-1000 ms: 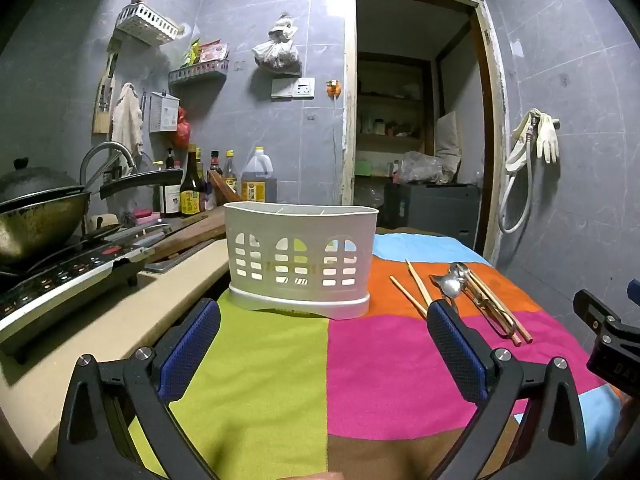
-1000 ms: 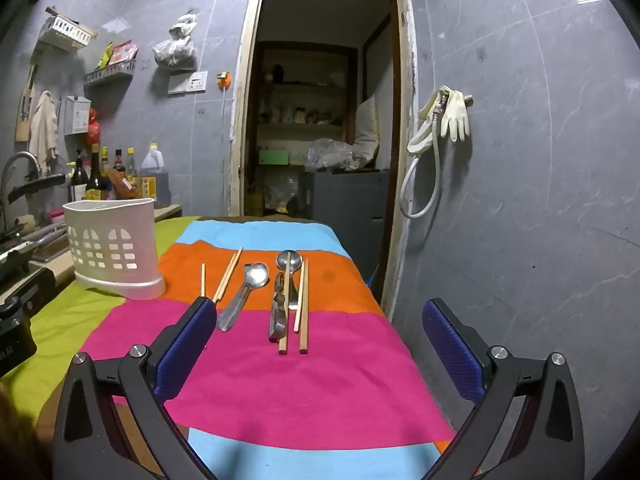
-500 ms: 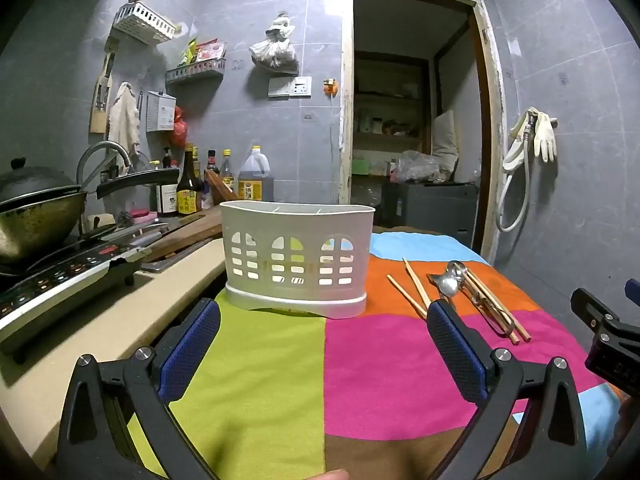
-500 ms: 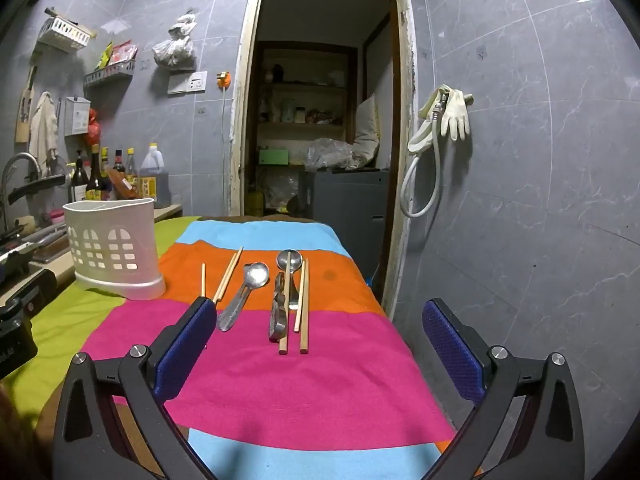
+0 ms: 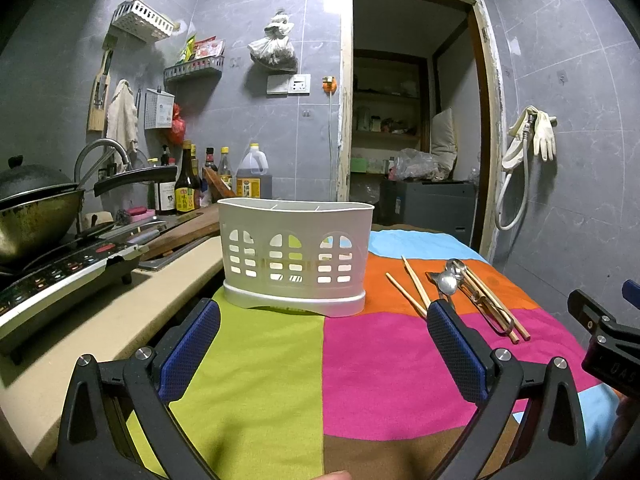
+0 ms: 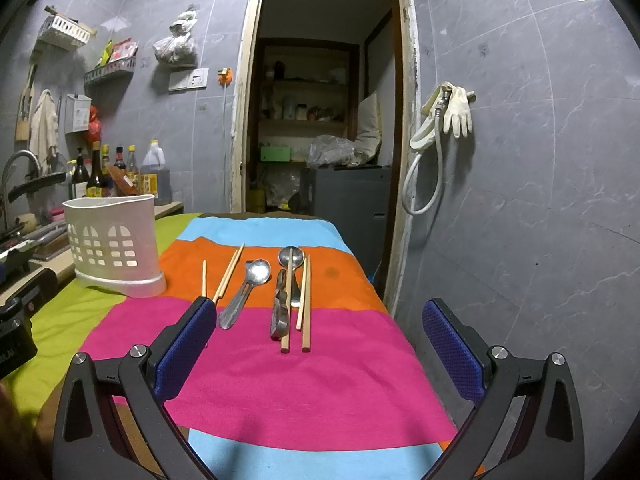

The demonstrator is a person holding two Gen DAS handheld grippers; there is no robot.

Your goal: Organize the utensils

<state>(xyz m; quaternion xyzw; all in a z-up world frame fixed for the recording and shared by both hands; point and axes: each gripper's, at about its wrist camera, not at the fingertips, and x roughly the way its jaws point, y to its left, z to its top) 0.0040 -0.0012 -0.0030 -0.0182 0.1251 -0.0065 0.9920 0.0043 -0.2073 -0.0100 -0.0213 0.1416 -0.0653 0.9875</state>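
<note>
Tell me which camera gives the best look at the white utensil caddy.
The left wrist view: the white utensil caddy stands nearly centred and front-on, showing all three arched cut-out panels and the dividers inside its rim. In the right wrist view it sits at the left edge, seen at an angle, so fewer cut-outs show.

A striped cloth (image 6: 304,380) carries a white caddy (image 6: 116,248), chopsticks (image 6: 306,304) and spoons (image 6: 246,292).

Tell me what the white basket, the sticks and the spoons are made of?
The white basket looks like matte moulded plastic: smooth walls with neat window-shaped cutouts. The sticks, chopsticks, look like plain unpainted wood or bamboo, pale tan and dull. The spoons look like metal, probably stainless steel, grey and shiny with light glinting off the bowls.
</note>
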